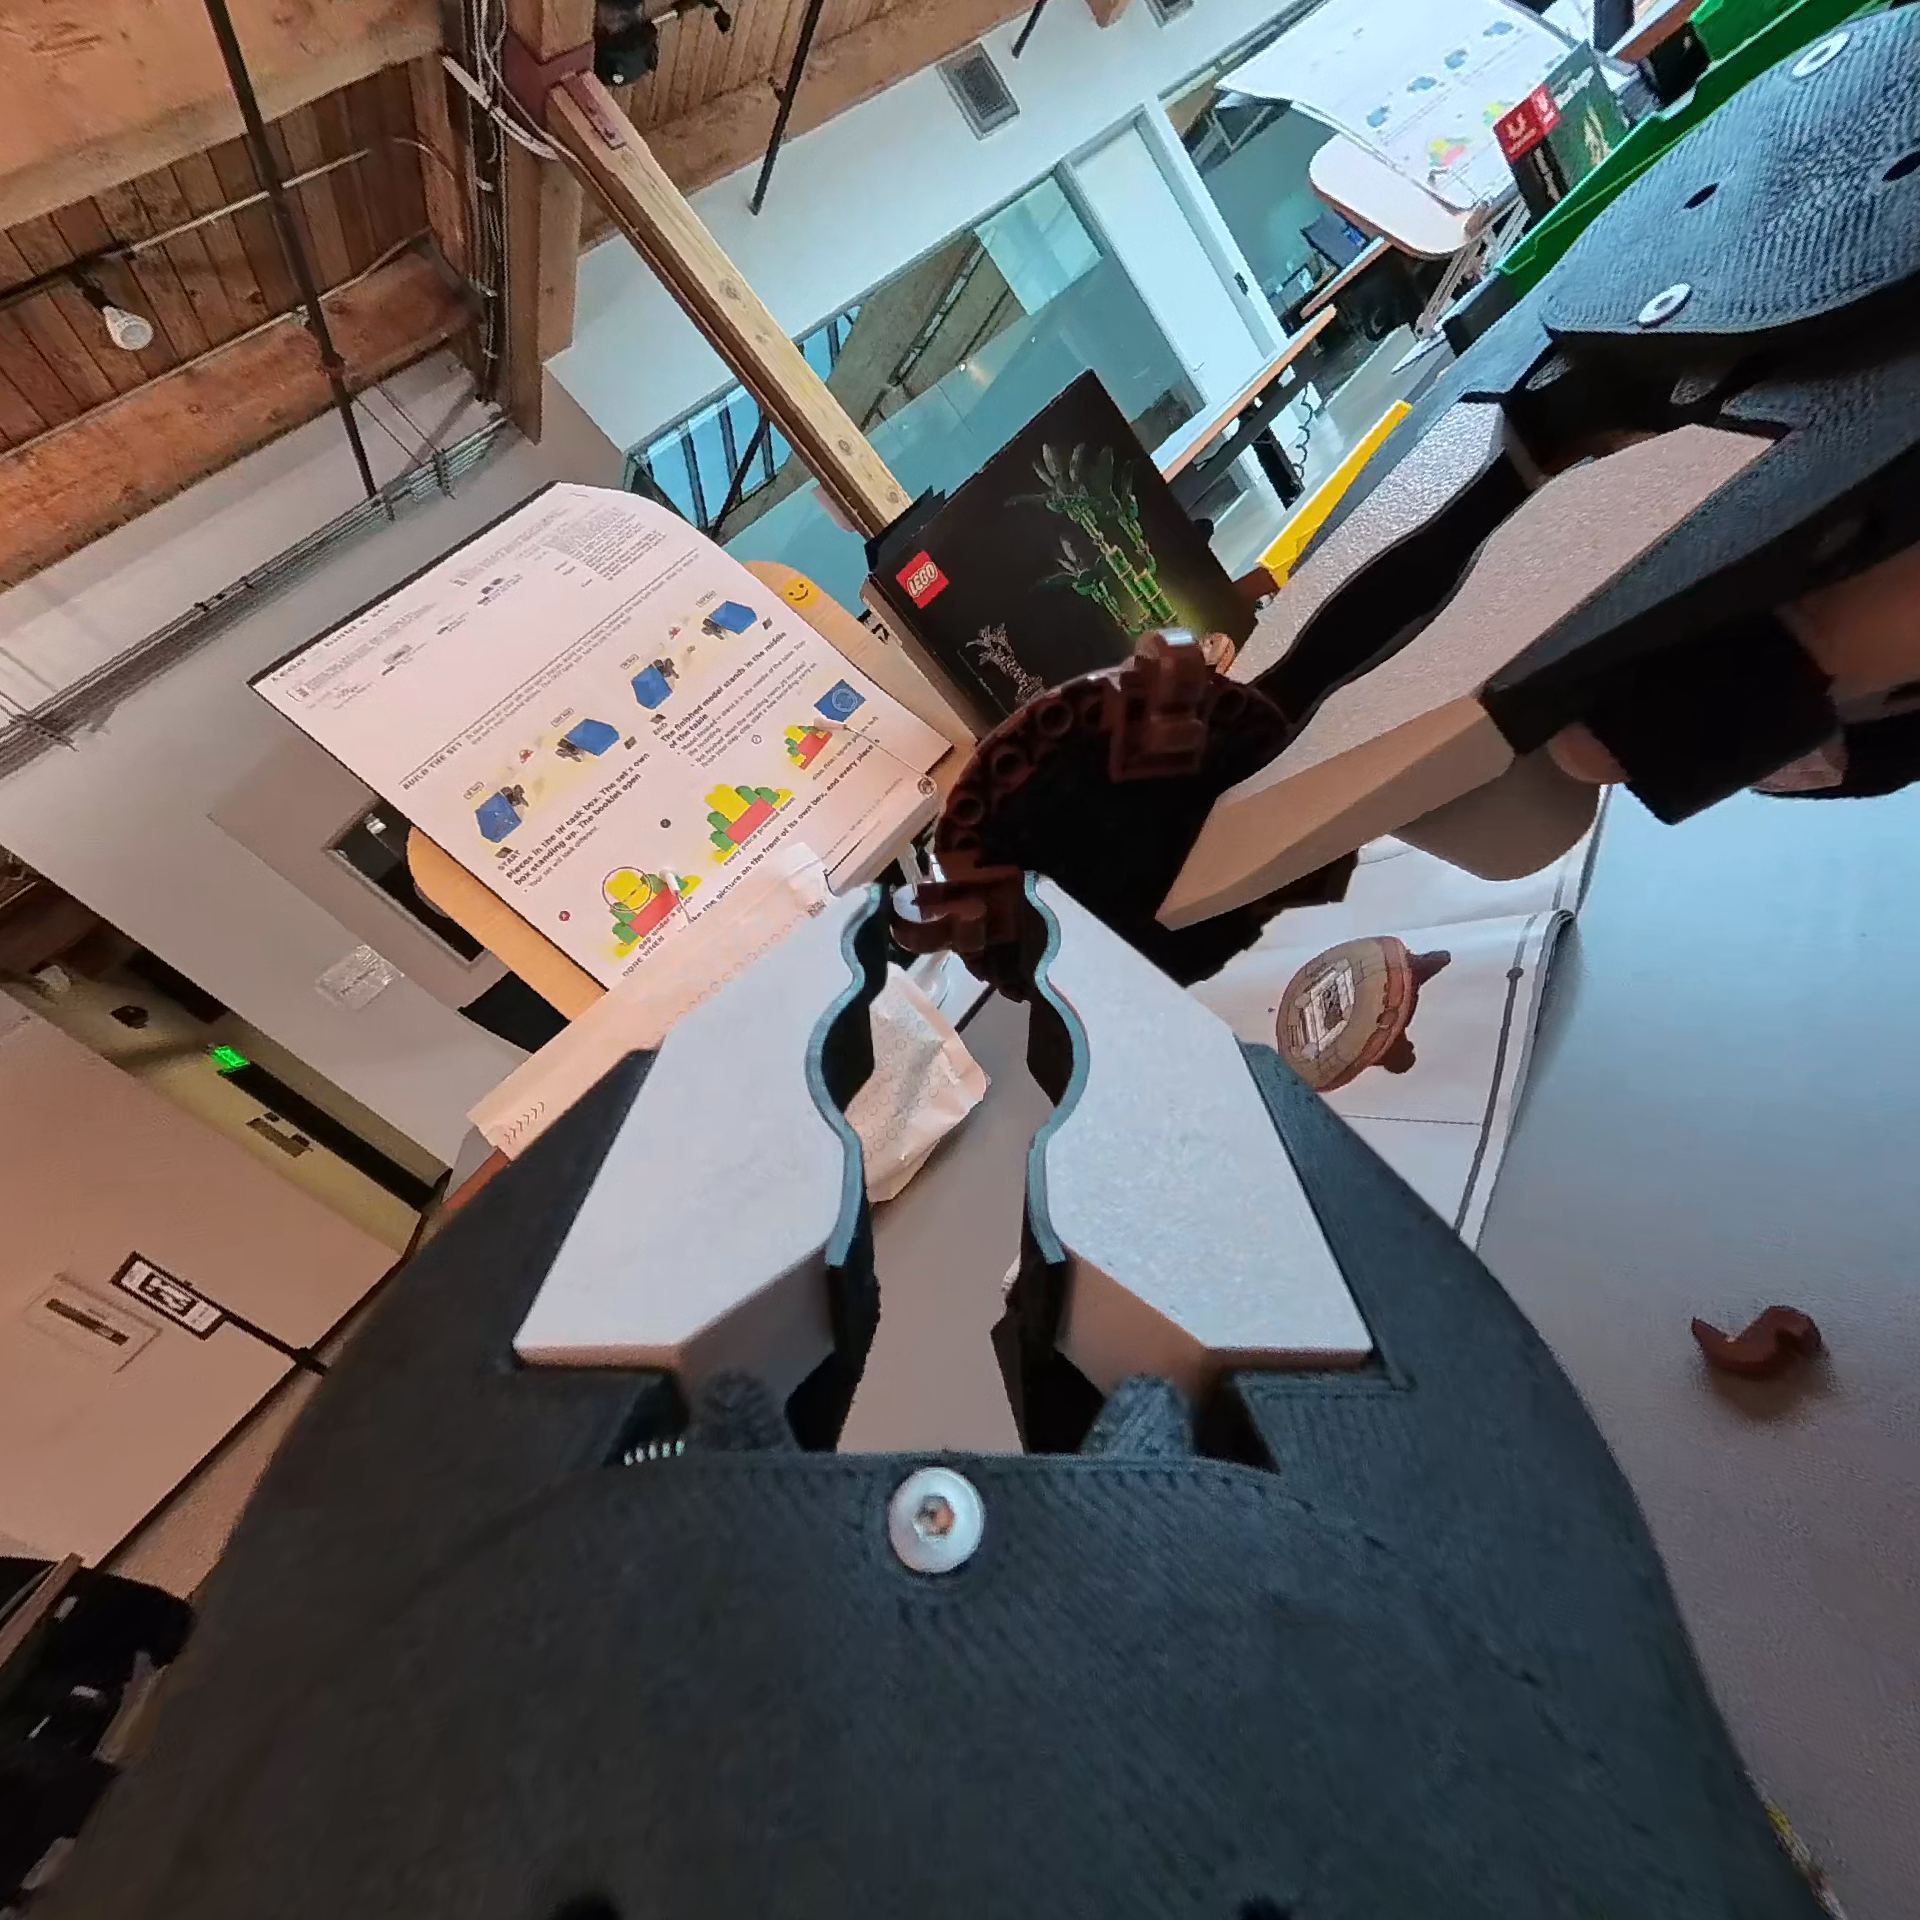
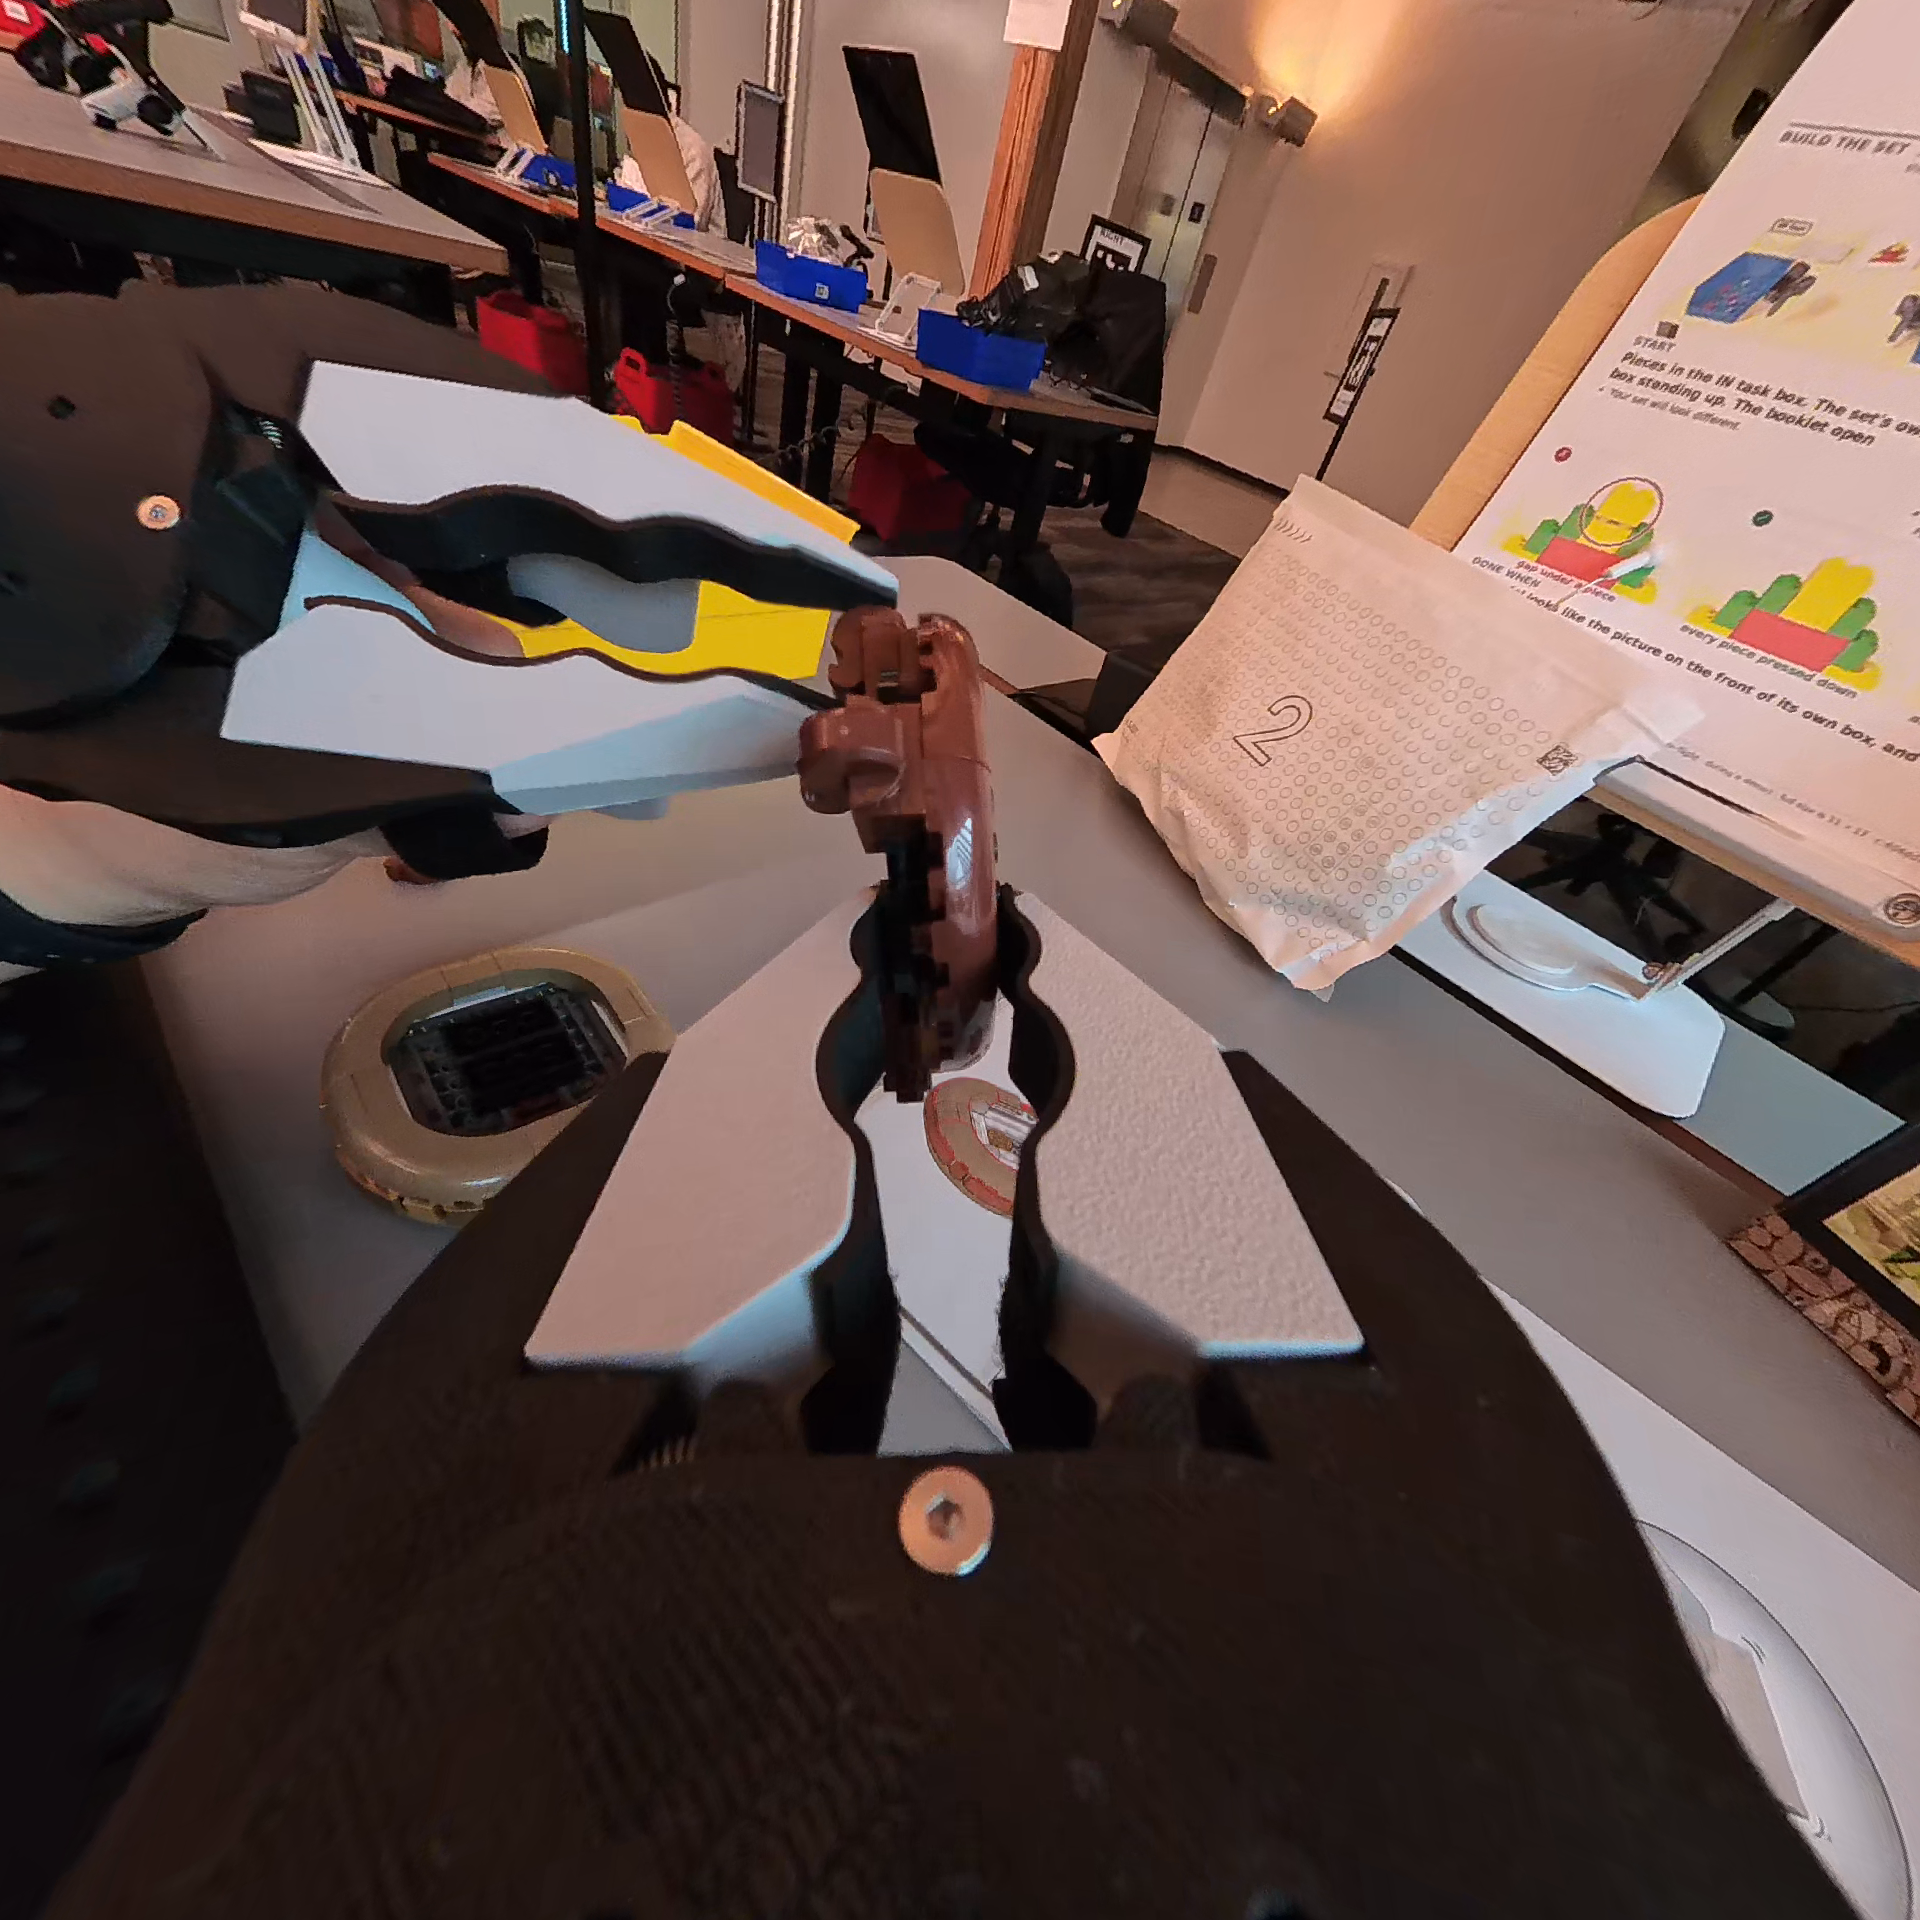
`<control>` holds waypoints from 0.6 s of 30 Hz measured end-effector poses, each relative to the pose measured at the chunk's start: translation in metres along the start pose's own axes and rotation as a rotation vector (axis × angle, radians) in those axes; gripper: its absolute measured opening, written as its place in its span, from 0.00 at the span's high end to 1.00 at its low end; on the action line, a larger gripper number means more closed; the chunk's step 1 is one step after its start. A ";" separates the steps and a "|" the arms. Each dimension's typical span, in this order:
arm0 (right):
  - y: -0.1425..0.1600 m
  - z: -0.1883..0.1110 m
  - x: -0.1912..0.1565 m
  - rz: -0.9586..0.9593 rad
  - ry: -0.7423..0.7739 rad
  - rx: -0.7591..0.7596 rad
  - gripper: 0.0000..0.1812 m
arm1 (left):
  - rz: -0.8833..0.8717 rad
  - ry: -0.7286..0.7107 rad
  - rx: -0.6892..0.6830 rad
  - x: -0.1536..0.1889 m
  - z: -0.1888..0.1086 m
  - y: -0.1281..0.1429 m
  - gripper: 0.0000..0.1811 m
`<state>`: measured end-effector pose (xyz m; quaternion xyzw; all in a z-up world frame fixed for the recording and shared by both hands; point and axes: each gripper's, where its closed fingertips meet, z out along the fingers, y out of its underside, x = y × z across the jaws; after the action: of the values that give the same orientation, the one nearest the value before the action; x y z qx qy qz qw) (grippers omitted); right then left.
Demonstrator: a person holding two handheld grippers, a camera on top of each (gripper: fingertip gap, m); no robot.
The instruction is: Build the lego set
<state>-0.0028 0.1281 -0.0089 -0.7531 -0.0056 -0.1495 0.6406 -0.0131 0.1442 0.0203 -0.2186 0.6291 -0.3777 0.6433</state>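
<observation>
My right gripper is shut on a round brown lego assembly and holds it on edge above the grey table. In the left wrist view the assembly shows its studded face, with the right gripper clamping it from the upper right. My left gripper is shut on a small brown piece right at the assembly's rim. In the right wrist view the left gripper comes in from the left, touching the assembly's upper edge.
A tan lego ring with a dark grid lies on the table. A loose curved brown piece lies to the right. An open booklet, a white paper bag, an instruction board and the black set box stand behind. About 4 cm separates my left fingertips from my right.
</observation>
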 end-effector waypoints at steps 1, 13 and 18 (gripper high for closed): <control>0.001 0.000 0.000 -0.001 0.000 -0.003 0.91 | 0.004 0.002 0.000 0.000 0.000 0.000 0.87; 0.004 0.001 -0.004 0.006 -0.017 -0.018 0.91 | -0.042 0.057 -0.021 0.002 -0.002 0.005 0.88; 0.006 0.002 -0.003 0.008 -0.021 -0.024 0.91 | -0.104 0.079 -0.030 0.003 0.000 0.008 0.87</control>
<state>-0.0040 0.1297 -0.0157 -0.7623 -0.0076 -0.1389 0.6321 -0.0120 0.1474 0.0121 -0.2454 0.6473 -0.4096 0.5942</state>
